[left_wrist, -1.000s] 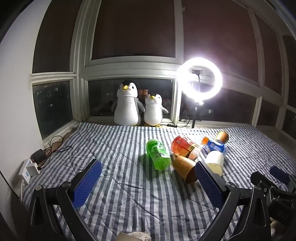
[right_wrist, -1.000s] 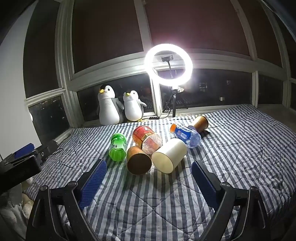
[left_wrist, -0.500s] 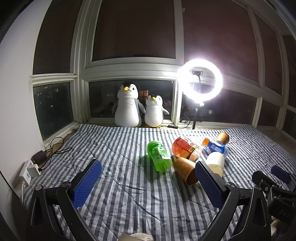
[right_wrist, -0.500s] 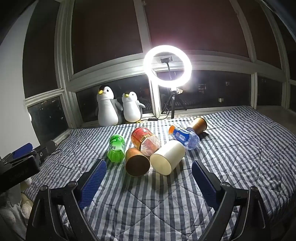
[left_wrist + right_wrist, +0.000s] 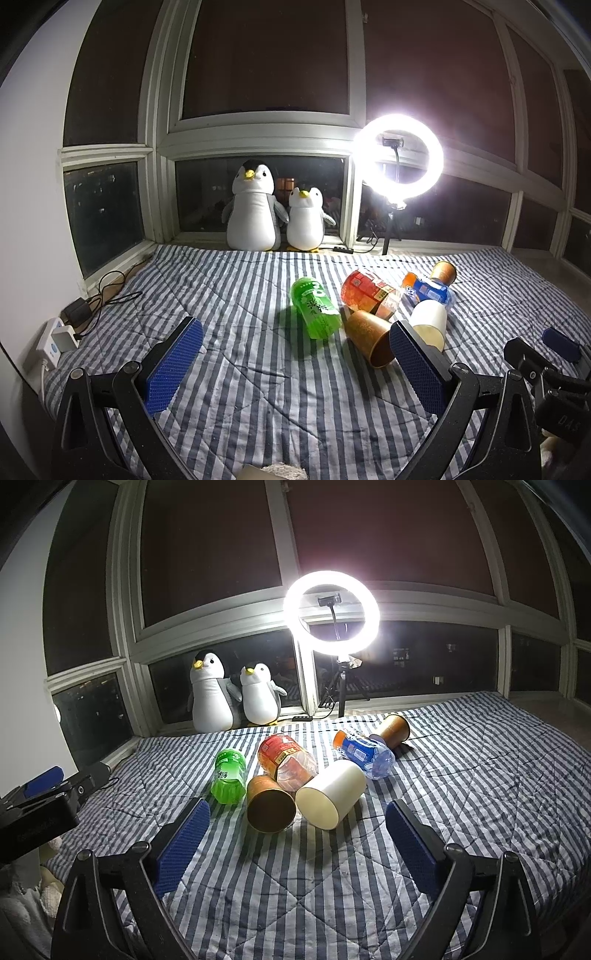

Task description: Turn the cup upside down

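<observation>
While both tongs, left (image 5: pixel 295 363) and right (image 5: pixel 297 842), hang spread and empty, the white cup (image 5: pixel 330 794) lies on its side on the striped bed (image 5: pixel 461 794), touching a brown cup (image 5: pixel 270 803). Probably light and crushable, it wants a gentle mid-wall grip.

My room is dim; the ring light (image 5: pixel 331 612) by the window glares white, blowing out its centre, throwing shadows toward me, and fisheye bends the edges
</observation>
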A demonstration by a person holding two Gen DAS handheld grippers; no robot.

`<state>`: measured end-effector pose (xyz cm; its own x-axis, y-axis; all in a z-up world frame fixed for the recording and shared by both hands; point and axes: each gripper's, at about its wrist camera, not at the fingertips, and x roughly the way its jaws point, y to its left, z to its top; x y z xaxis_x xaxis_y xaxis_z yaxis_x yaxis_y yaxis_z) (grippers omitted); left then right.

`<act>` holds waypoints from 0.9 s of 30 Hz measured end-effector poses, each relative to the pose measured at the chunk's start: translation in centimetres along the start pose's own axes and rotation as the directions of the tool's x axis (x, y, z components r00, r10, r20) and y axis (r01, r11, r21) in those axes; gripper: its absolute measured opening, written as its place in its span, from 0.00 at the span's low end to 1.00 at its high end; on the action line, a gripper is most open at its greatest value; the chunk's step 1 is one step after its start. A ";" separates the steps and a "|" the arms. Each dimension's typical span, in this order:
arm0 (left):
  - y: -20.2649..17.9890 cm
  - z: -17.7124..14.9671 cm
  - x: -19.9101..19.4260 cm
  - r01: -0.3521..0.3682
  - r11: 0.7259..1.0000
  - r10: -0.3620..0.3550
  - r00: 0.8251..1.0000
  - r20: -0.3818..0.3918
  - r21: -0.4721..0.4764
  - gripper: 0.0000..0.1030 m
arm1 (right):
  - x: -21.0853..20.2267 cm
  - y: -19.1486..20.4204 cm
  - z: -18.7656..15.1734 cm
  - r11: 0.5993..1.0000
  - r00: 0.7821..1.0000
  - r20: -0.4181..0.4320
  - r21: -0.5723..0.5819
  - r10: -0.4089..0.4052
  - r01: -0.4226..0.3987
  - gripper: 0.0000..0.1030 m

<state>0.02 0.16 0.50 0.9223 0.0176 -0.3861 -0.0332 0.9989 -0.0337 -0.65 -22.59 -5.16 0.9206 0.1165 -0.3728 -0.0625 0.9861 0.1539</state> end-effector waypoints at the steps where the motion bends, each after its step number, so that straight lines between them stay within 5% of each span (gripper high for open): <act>1: 0.0 0.0 0.0 0.001 1.000 -0.001 1.000 -0.001 0.000 0.99 | 0.1 0.0 0.0 1.000 1.000 0.000 0.000 -0.001 0.001 0.92; 27: -0.2 -0.3 0.3 0.004 1.000 -0.004 1.000 -0.003 0.000 0.99 | -0.1 -0.6 -0.4 1.000 1.000 0.005 0.001 -0.001 0.001 0.95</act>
<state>0.18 -0.03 0.13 0.9212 0.0139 -0.3887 -0.0298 0.9989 -0.0349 -0.82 -23.20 -5.57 0.9225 0.1149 -0.3684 -0.0612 0.9862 0.1541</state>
